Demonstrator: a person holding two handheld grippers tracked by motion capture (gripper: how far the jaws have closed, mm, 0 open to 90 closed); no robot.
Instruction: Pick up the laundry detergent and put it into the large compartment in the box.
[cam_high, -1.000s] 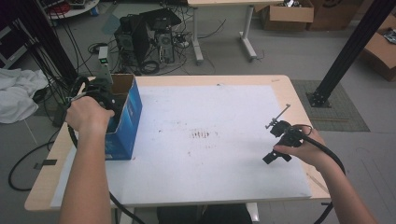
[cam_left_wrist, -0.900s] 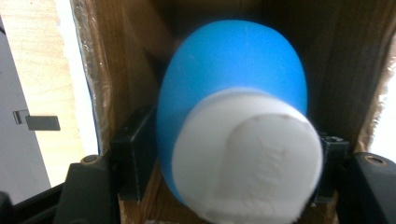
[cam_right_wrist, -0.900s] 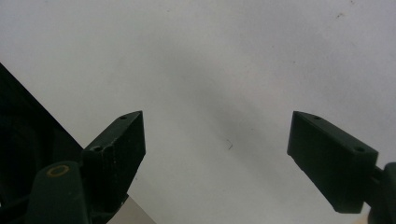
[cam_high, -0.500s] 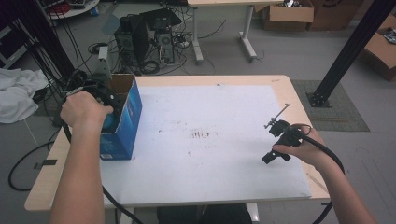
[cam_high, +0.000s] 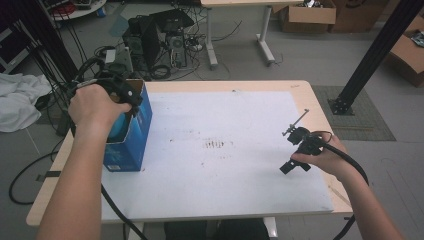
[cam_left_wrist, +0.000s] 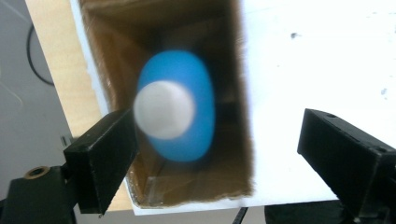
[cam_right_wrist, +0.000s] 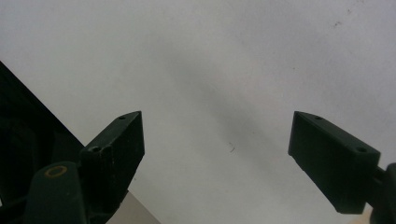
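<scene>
An open blue cardboard box (cam_high: 132, 145) stands at the table's left edge. My left gripper (cam_high: 128, 98) hovers over its mouth and points down into it (cam_left_wrist: 116, 56). Its jaws have just been opening and stand wide apart (cam_left_wrist: 217, 128). Below them, inside the box, a blurred blue rounded object with a white cap (cam_left_wrist: 198, 88) touches neither pad. My right gripper (cam_high: 294, 161) rests low on the white table top at the right, held in the person's hand. Its jaws (cam_right_wrist: 217, 140) are open with bare white surface between them.
The white sheet (cam_high: 220, 115) covers most of the wooden table (cam_high: 320, 102), with faint dark marks near its middle. Computers and cables sit on the floor beyond the far edge. A black post stands at the right and white cloth lies at the left.
The left hand has lifted up from the box mouth and shifted slightly away. The right hand and its gripper have stayed put.
</scene>
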